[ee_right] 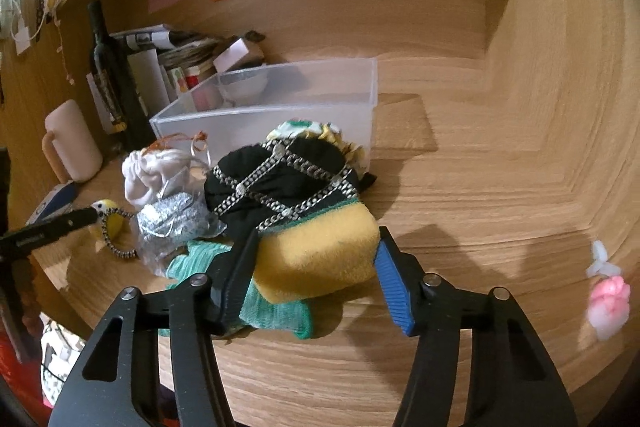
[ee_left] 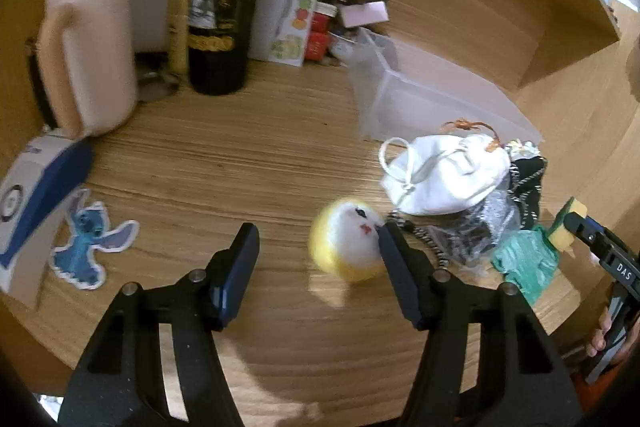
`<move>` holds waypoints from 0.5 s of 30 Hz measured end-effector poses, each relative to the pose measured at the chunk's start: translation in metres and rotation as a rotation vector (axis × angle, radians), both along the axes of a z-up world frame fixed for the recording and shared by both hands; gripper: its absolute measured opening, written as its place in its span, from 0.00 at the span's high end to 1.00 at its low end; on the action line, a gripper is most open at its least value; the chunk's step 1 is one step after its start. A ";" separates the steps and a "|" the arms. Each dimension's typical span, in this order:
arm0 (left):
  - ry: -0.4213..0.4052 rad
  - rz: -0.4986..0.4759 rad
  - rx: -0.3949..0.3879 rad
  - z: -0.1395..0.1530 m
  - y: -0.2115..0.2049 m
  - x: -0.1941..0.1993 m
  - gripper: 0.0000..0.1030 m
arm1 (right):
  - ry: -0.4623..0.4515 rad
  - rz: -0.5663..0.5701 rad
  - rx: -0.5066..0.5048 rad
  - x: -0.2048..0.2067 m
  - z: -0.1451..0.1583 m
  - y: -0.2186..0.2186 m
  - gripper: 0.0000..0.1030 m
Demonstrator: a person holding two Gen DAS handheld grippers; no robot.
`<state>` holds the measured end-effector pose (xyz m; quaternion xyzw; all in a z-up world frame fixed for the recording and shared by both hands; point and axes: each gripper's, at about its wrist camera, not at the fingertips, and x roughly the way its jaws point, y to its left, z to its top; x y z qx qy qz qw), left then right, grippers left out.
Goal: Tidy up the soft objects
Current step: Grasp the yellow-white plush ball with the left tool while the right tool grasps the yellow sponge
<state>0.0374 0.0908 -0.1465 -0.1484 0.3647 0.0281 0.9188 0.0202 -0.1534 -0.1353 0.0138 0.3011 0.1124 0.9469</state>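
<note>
My left gripper (ee_left: 316,241) is open, its right finger touching a yellow and white plush ball (ee_left: 346,239) on the wooden desk. The ball also shows in the right wrist view (ee_right: 105,217). My right gripper (ee_right: 316,247) is shut on a yellow sponge (ee_right: 320,251) with a green backing, held over a green cloth (ee_right: 276,311). It shows in the left wrist view (ee_left: 576,223) at the far right. A pile holds a white drawstring pouch (ee_left: 444,173), a black chain-trimmed pouch (ee_right: 280,171) and a silver scrubber in plastic (ee_right: 172,219). A clear plastic bin (ee_right: 280,107) stands behind.
A dark wine bottle (ee_left: 222,7), a cream mug (ee_left: 94,43), papers and small boxes (ee_left: 296,23) stand at the back. A blue cartoon sticker (ee_left: 90,243) and a white and blue device (ee_left: 32,195) lie left. A pink and white soft toy (ee_right: 608,299) lies right.
</note>
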 end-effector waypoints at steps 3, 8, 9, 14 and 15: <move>0.005 -0.028 -0.011 -0.004 -0.006 0.007 0.49 | -0.020 -0.018 0.006 -0.004 0.006 -0.005 0.47; 0.034 -0.052 -0.023 -0.012 -0.010 0.017 0.67 | -0.046 -0.043 0.009 -0.007 0.013 -0.011 0.47; 0.027 -0.050 -0.020 -0.011 -0.010 0.017 0.67 | -0.052 -0.046 0.006 -0.007 0.014 -0.011 0.47; -0.019 -0.036 0.025 0.007 -0.011 0.015 0.67 | -0.085 -0.050 0.001 -0.004 0.022 -0.013 0.47; -0.033 -0.034 0.033 0.012 -0.011 0.015 0.67 | -0.094 -0.049 0.000 -0.004 0.024 -0.013 0.47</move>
